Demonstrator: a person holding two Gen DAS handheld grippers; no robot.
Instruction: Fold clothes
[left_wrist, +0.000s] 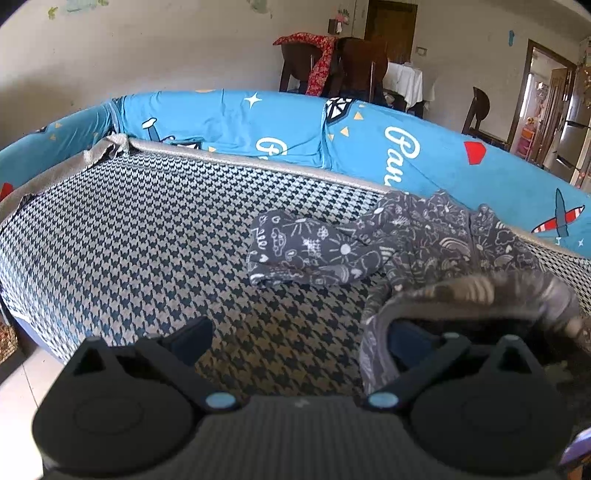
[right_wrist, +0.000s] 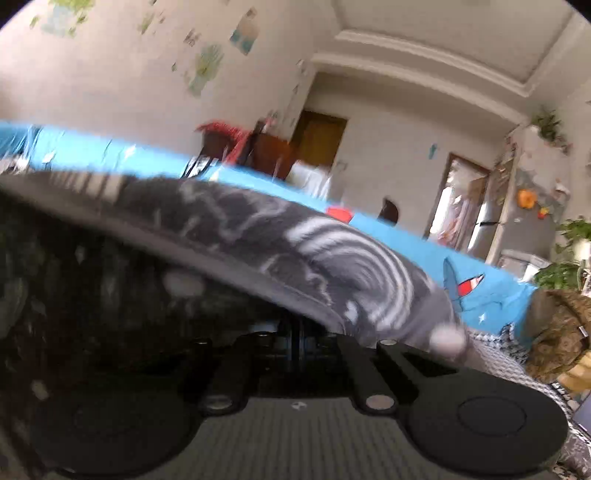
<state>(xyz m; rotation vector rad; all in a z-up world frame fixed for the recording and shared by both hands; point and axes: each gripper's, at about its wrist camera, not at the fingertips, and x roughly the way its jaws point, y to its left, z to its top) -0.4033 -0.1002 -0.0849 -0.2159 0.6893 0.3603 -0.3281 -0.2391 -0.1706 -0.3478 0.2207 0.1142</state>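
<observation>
The dark doodle-print garment (left_wrist: 424, 236) lies on the houndstooth sofa seat (left_wrist: 147, 229) by the blue backrest (left_wrist: 295, 125), its long axis running left to right, with one rolled sleeve (left_wrist: 295, 254) pointing left. The left gripper (left_wrist: 299, 339) has its fingers spread wide, the right-hand finger draped in cloth. The right gripper (right_wrist: 295, 336) sits under lifted, blurred cloth (right_wrist: 295, 240); whether it is clamped I cannot tell.

right tool (right_wrist: 295, 332) | fingers close together | blurred dark garment (right_wrist: 258, 236) draped over
</observation>
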